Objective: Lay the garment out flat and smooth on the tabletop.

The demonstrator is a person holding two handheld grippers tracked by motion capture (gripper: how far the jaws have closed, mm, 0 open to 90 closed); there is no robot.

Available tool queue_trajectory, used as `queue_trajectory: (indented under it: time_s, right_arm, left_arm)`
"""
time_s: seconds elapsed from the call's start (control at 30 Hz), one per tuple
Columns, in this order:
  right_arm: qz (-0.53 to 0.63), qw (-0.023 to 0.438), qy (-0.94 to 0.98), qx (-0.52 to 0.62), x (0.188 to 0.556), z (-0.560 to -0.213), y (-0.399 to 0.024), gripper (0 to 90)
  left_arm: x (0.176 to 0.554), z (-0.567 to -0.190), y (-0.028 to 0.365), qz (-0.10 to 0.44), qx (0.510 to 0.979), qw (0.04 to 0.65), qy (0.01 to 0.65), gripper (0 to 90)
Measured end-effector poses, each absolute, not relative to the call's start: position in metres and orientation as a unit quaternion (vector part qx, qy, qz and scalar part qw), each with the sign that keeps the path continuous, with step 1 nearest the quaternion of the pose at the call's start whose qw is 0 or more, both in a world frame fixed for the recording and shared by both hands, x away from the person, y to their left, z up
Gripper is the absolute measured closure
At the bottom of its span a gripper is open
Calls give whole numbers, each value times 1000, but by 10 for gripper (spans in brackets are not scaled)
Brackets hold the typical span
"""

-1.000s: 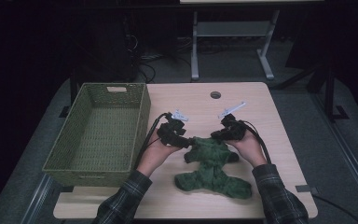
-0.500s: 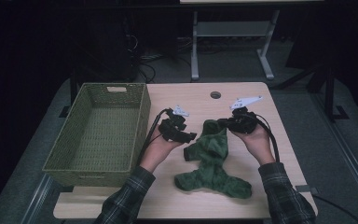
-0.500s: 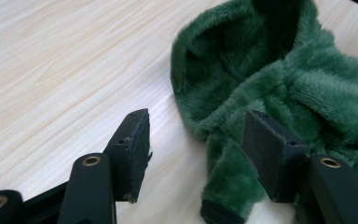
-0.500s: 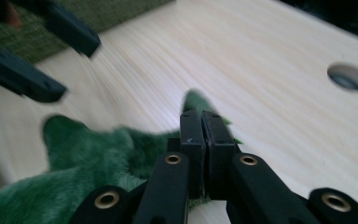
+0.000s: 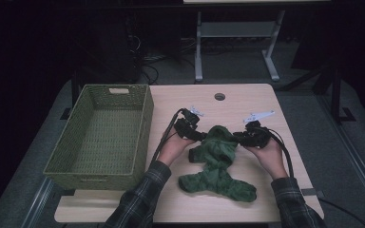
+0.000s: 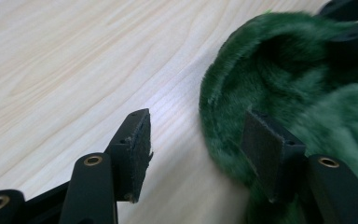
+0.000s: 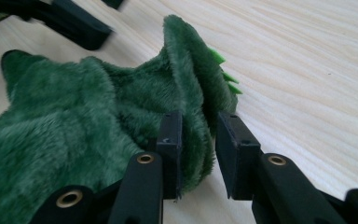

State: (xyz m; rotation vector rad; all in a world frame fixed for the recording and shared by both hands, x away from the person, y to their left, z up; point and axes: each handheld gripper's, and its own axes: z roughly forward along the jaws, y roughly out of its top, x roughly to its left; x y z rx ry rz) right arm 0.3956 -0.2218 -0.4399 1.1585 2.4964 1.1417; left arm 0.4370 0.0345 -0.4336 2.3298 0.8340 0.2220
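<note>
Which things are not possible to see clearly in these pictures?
- High view: the jaws of the left gripper and right gripper are too small and dark against the green plush garment.
- Left gripper view: the garment's far edge is blurred, and its underside is hidden.
- High view: the near inner wall of the basket is hidden by its own rim.

Plaid sleeves and two black hand-held grippers

The person wears dark plaid sleeves [image 5: 142, 197]. The left hand-held gripper [image 6: 196, 140] and the right hand-held gripper [image 7: 198, 144] each have matte black jaws with flat dark pads and brass-ringed holes; each carries a pale grey three-cornered plate on top and trails a black cable.
</note>
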Motion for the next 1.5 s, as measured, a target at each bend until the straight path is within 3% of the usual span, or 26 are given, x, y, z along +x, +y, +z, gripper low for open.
queue_trajectory:
  time_s: [0.1,0.2,0.3,0.47,0.63,0.77,1.17,1.5]
  right_arm:
    - [377,72,839,385,392,-443,-223,728]
    - [358,67,849,382,389,-446,-225,827]
    - [350,70,853,381,389,-447,-226,846]
    - [348,74,852,384,389,-447,-230,855]
    - [350,80,852,382,390,-447,-229,859]
    - [352,85,849,384,390,-445,-230,859]
    - [384,109,829,390,412,-426,-228,863]
    - [383,107,832,387,440,-435,-213,861]
  left_arm:
    - [441,-442,26,79,897,308,307,423]
    - [443,-447,21,69,901,306,300,439]
    - [442,-453,15,64,907,301,288,461]
    - [441,-457,10,77,912,290,279,591]
    - [439,-456,7,70,917,289,264,871]
    - [437,-451,11,71,918,286,265,881]
    - [428,-407,44,149,885,334,289,883]
    - [435,-426,64,161,862,335,344,882]
